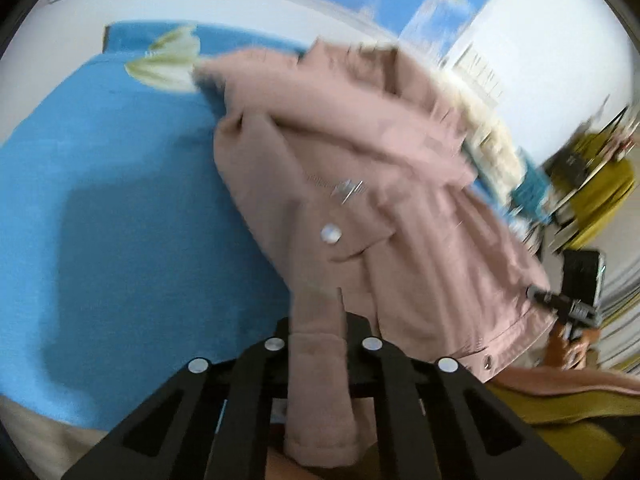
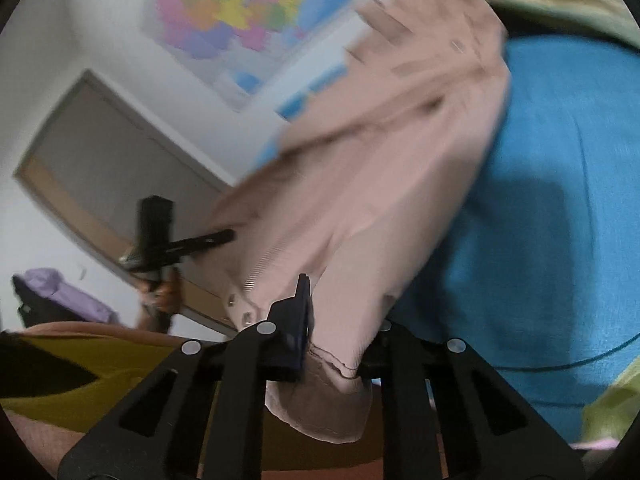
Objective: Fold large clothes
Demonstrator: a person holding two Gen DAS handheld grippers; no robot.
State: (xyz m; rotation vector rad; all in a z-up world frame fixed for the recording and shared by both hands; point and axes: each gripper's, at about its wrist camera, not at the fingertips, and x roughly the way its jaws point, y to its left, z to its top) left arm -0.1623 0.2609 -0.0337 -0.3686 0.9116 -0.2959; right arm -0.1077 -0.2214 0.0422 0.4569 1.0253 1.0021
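Observation:
A large pink jacket [image 1: 360,184] with a pale fur collar [image 1: 484,128], a zip and snap buttons hangs lifted over a blue bedspread [image 1: 120,184]. My left gripper [image 1: 320,332] is shut on a fold of its hem, which drapes down between the fingers. In the right wrist view the same jacket [image 2: 360,168] stretches up and away, and my right gripper [image 2: 336,332] is shut on another part of the hem. Each gripper shows in the other's view: the right one [image 1: 568,304] at the far edge of the jacket, the left one [image 2: 168,240] at left. Both frames are motion-blurred.
The blue bedspread [image 2: 560,200] has a pale leaf print [image 1: 168,60]. A map poster [image 2: 248,12] hangs on the white wall, beside a framed board [image 2: 104,168]. A yellow-green chair [image 1: 600,184] and shelving stand at the right.

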